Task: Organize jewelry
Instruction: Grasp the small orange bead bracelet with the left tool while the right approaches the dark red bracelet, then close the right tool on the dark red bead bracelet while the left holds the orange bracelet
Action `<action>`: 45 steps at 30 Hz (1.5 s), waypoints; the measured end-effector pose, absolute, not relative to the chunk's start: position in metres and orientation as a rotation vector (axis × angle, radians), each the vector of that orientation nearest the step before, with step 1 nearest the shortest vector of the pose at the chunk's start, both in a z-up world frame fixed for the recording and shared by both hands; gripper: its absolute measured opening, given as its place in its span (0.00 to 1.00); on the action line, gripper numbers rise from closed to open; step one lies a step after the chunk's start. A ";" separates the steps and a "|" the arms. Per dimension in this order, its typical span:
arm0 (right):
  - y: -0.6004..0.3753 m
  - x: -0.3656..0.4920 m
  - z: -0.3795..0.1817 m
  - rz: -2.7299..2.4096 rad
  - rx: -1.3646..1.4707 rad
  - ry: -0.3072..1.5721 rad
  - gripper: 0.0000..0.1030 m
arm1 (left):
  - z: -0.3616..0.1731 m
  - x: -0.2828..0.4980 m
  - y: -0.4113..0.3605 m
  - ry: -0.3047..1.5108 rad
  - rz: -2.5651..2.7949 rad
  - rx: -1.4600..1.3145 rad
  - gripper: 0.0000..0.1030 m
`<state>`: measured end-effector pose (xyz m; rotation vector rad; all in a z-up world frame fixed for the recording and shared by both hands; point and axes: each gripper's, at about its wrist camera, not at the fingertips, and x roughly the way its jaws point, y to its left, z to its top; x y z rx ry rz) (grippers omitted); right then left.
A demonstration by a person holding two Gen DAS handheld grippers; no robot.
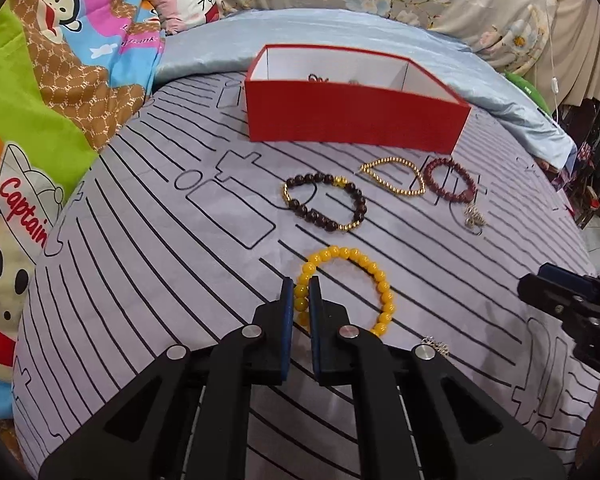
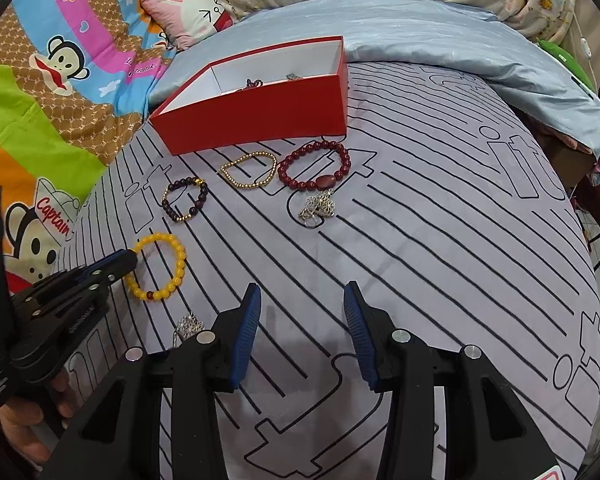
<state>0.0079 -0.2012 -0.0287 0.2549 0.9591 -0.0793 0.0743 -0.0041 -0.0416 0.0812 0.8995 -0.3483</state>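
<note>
I am pinching the yellow bracelet [image 1: 346, 292] with my left claw [image 1: 302, 282]; its two blue pads are closing tight on the beads at the bracelet's left side, and the rest of the loop is lying on the striped grey bedcover [image 1: 148, 264] to the right of the fingers; seen from my right wrist, that claw [image 2: 134, 258] is reaching in from the left and meeting the bracelet [image 2: 158, 266] at its upper left edge. My right claw [image 2: 302, 300] is hanging with its jaws apart and nothing between them but bare bedcover [image 2: 440, 240]; the bracelet is lying well to its left.

Beyond the yellow bracelet a dark bead bracelet [image 1: 326, 206] is lying; further right a thin gold bracelet [image 1: 394, 178] is just beside a dark red bracelet [image 1: 450, 180], and a silver trinket [image 1: 474, 216] is sitting at the red one's near edge. Behind them all the red box [image 1: 356, 114] is standing open, with a few small pieces showing inside that I cannot make out. Another small silver piece [image 1: 436, 346] is lying near my left claw's right finger.
</note>
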 end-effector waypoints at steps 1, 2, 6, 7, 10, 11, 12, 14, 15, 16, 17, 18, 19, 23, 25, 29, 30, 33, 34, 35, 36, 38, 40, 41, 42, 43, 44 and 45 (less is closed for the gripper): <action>-0.203 0.010 -0.028 -0.081 0.255 0.956 0.42 | -0.039 0.074 -0.003 0.896 -0.350 0.074 0.07; -0.205 0.014 -0.027 -0.084 0.257 0.951 0.42 | -0.036 0.075 -0.002 0.894 -0.350 0.067 0.07; -0.216 0.035 -0.020 -0.101 0.253 0.918 0.40 | -0.031 0.077 0.001 0.890 -0.345 0.049 0.07; -0.218 0.040 -0.019 -0.107 0.251 0.913 0.39 | -0.032 0.078 0.002 0.894 -0.338 0.048 0.07; -0.230 0.063 -0.018 -0.130 0.249 0.898 0.35 | -0.038 0.080 0.004 0.916 -0.328 0.044 0.07; -0.233 0.069 -0.018 -0.137 0.248 0.899 0.30 | -0.041 0.081 0.005 0.925 -0.327 0.042 0.07; -0.236 0.077 -0.019 -0.140 0.252 0.902 0.29 | -0.042 0.081 0.006 0.932 -0.324 0.040 0.07; -0.240 0.088 -0.022 -0.140 0.259 0.905 0.24 | -0.046 0.082 0.007 0.941 -0.319 0.039 0.07; -0.241 0.094 -0.023 -0.143 0.251 0.907 0.23 | -0.047 0.083 0.007 0.945 -0.317 0.038 0.07; -0.241 0.099 -0.025 -0.148 0.242 0.908 0.22 | -0.048 0.084 0.008 0.949 -0.318 0.035 0.07; -0.241 0.104 -0.027 -0.152 0.232 0.911 0.21 | -0.049 0.084 0.008 0.951 -0.318 0.036 0.07; -0.242 0.109 -0.030 -0.155 0.225 0.917 0.21 | -0.050 0.084 0.008 0.952 -0.318 0.037 0.07; -0.242 0.113 -0.032 -0.157 0.219 0.922 0.20 | -0.051 0.085 0.008 0.953 -0.317 0.037 0.07; -0.244 0.125 -0.043 -0.163 0.209 0.949 0.14 | -0.054 0.088 0.009 0.963 -0.315 0.032 0.07; -0.245 0.128 -0.048 -0.163 0.207 0.961 0.11 | -0.056 0.089 0.009 0.968 -0.312 0.032 0.07; -0.243 0.131 -0.052 -0.166 0.195 0.960 0.07 | -0.059 0.091 0.008 0.975 -0.312 0.034 0.07; -0.243 0.131 -0.052 -0.166 0.195 0.959 0.07 | -0.059 0.090 0.007 0.974 -0.312 0.035 0.07; -0.243 0.130 -0.052 -0.164 0.195 0.955 0.07 | -0.058 0.090 0.006 0.973 -0.315 0.034 0.07; -0.243 0.129 -0.051 -0.160 0.200 0.954 0.07 | -0.058 0.090 0.006 0.973 -0.318 0.032 0.07; -0.243 0.127 -0.050 -0.158 0.205 0.950 0.07 | -0.057 0.090 0.006 0.973 -0.319 0.032 0.07; -0.243 0.126 -0.048 -0.156 0.211 0.945 0.07 | -0.056 0.090 0.006 0.971 -0.321 0.030 0.07; -0.243 0.121 -0.041 -0.152 0.227 0.929 0.07 | -0.054 0.090 0.006 0.966 -0.326 0.025 0.07; -0.243 0.116 -0.034 -0.145 0.241 0.911 0.07 | -0.049 0.089 0.006 0.957 -0.333 0.021 0.07; -0.244 0.112 -0.028 -0.140 0.249 0.900 0.07 | -0.046 0.088 0.006 0.953 -0.338 0.017 0.07; -0.244 0.109 -0.023 -0.136 0.256 0.890 0.07 | -0.042 0.088 0.006 0.946 -0.343 0.014 0.07; -0.244 0.107 -0.019 -0.133 0.259 0.881 0.07 | -0.039 0.087 0.005 0.941 -0.347 0.013 0.07; -0.244 0.103 -0.013 -0.129 0.265 0.868 0.07 | -0.035 0.087 0.005 0.936 -0.352 0.009 0.07; -0.244 0.099 -0.008 -0.125 0.270 0.857 0.07 | -0.030 0.087 0.005 0.928 -0.359 0.003 0.07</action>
